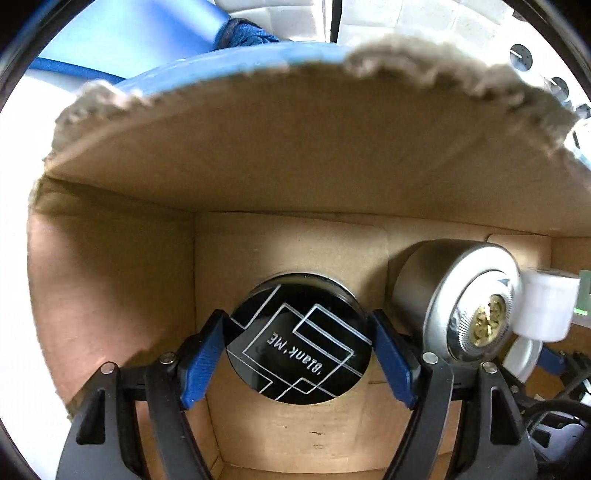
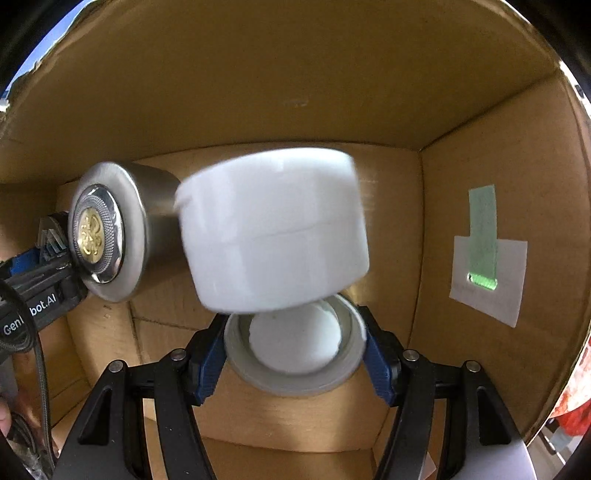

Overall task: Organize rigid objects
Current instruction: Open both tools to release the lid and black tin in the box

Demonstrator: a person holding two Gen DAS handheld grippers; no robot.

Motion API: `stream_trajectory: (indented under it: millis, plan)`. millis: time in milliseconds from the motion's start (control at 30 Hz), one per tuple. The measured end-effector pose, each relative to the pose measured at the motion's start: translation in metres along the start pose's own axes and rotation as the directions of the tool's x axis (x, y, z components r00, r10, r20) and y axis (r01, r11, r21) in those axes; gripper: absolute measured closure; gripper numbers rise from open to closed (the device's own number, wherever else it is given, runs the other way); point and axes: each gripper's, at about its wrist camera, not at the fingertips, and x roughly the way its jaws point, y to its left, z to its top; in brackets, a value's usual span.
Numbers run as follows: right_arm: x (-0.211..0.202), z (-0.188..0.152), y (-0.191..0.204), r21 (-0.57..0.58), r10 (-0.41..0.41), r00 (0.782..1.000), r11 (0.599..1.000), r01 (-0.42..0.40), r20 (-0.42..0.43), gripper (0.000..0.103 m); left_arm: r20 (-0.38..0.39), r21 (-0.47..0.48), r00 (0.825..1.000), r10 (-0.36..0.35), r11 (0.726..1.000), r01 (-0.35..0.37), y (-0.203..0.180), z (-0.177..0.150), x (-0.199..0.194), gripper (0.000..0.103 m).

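Note:
Both grippers reach into a cardboard box (image 1: 288, 155). My left gripper (image 1: 299, 354) is shut on a round black compact (image 1: 299, 339) with white line art and "Blank ME" lettering. A silver jar (image 1: 461, 299) with a gold emblem lies on its side to its right; it also shows in the right wrist view (image 2: 110, 229). My right gripper (image 2: 295, 350) is shut on a white round jar (image 2: 295, 347), seen end-on. A second white jar (image 2: 273, 229), blurred and tilted, is just above it, touching or nearly touching the silver jar. The white jars (image 1: 546, 306) show at the left view's right edge.
The box's right wall (image 2: 498, 147) carries a white label with green tape (image 2: 484, 240). The left gripper's body (image 2: 40, 288) is at the left of the right view. A torn box flap (image 1: 406, 55) and blue cloth (image 1: 243, 33) are above in the left view.

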Motion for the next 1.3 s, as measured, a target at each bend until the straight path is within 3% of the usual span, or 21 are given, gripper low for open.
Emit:
stream_trajectory:
  millis: [133, 267, 533, 600, 933, 1300]
  plan:
    - [-0.005, -0.006, -0.002, 0.0, 0.028, 1.0, 1.0, -0.028, -0.003, 0.031, 0.009, 0.002, 1.0, -0.003, 1.0, 0.003, -0.008, -0.016, -0.017, 0.019]
    - [-0.012, -0.014, 0.002, 0.008, 0.041, 0.999, 0.999, -0.041, 0.002, 0.028, 0.034, -0.002, 0.999, 0.019, 1.0, -0.019, -0.008, -0.029, -0.034, 0.0]
    - [-0.036, -0.04, 0.02, -0.015, 0.083, 0.996, 0.996, -0.083, 0.02, 0.011, 0.083, -0.029, 0.997, -0.003, 1.0, 0.005, 0.009, -0.069, -0.074, 0.0]
    - [-0.044, -0.049, 0.022, -0.017, 0.09, 0.995, 0.996, -0.09, 0.03, 0.001, 0.109, -0.035, 0.994, -0.016, 0.999, 0.02, 0.019, -0.088, -0.078, 0.0]
    - [-0.073, -0.091, 0.028, -0.055, 0.048, 0.991, 0.998, -0.041, 0.125, 0.0, 0.218, -0.066, 0.974, -0.065, 0.995, 0.081, 0.007, -0.12, -0.119, 0.0]
    - [-0.135, -0.151, -0.006, -0.076, 0.059, 0.97, 0.996, -0.042, 0.237, 0.0, 0.342, -0.068, 0.934, -0.098, 0.989, 0.129, 0.003, -0.18, -0.172, 0.0]
